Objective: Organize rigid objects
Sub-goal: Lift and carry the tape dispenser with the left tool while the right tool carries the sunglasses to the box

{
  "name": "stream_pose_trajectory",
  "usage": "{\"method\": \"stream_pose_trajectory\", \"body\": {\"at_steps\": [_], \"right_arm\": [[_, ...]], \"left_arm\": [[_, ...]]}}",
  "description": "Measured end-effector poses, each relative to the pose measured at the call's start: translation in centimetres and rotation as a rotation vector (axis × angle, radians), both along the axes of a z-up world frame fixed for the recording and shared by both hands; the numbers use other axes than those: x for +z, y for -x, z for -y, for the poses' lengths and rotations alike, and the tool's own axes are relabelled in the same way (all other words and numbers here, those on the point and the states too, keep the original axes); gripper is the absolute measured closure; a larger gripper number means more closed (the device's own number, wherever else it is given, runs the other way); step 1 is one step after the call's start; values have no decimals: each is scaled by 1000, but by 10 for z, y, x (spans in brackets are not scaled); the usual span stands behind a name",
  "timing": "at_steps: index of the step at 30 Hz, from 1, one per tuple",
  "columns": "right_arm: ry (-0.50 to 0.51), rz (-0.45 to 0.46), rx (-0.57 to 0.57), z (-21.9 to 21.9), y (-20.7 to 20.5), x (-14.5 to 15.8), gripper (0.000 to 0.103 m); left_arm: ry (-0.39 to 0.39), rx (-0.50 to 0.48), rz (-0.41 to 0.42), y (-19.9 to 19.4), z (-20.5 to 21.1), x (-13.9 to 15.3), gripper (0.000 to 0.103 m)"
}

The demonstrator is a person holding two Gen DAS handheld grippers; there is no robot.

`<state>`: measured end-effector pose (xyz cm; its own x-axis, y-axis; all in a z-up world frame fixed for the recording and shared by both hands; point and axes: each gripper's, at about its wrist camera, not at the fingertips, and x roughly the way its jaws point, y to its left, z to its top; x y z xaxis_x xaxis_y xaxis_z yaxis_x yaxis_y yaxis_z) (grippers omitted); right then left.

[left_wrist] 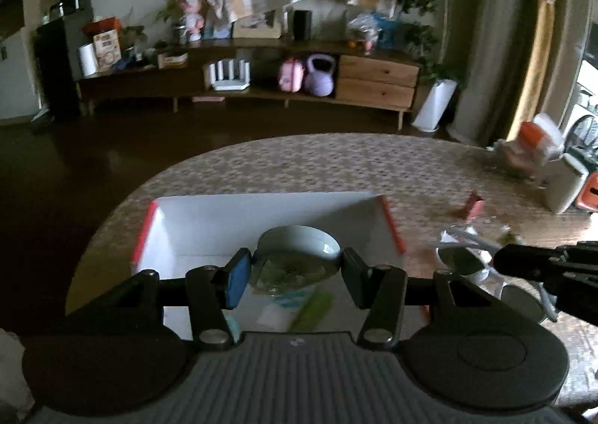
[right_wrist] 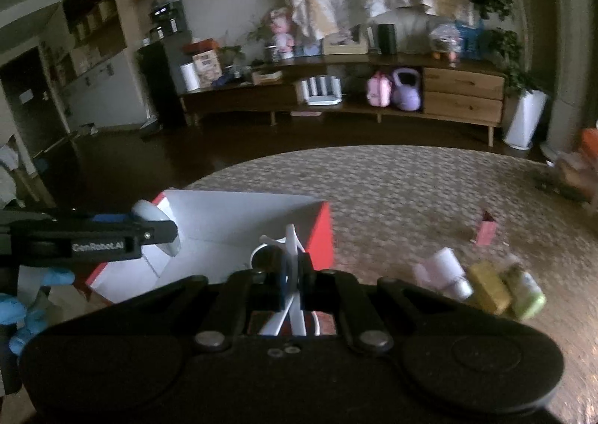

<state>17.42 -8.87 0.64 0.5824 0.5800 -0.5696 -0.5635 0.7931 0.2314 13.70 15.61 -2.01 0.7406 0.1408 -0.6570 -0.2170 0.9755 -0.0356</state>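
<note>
Patterned table [left_wrist: 336, 162]; left gripper [left_wrist: 297, 269] clamps bowl [left_wrist: 299, 244] (over box [left_wrist: 194, 222]).

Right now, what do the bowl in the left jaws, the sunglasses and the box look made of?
Bowl: looks like glazed ceramic; pale, smooth, with a glint on the rim. Could be melamine.
Sunglasses: white frame, likely glossy plastic; dark lenses mirror the light.
Box: likely cardboard; flat matte white walls, creased corners, red outside.
</note>
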Motion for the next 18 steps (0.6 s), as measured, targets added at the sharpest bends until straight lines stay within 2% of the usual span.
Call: {"method": "stream_pose_trajectory", "body": {"at_steps": [9,18], "right_arm": [[98,3,120,-70,-4,-26,97],[188,-38,171,-109,-14,-59,97]], "left_arm": [[-23,45,-113,-21,-47,-34,51],[17,63,-221,-59,-65,-77,51]]}}
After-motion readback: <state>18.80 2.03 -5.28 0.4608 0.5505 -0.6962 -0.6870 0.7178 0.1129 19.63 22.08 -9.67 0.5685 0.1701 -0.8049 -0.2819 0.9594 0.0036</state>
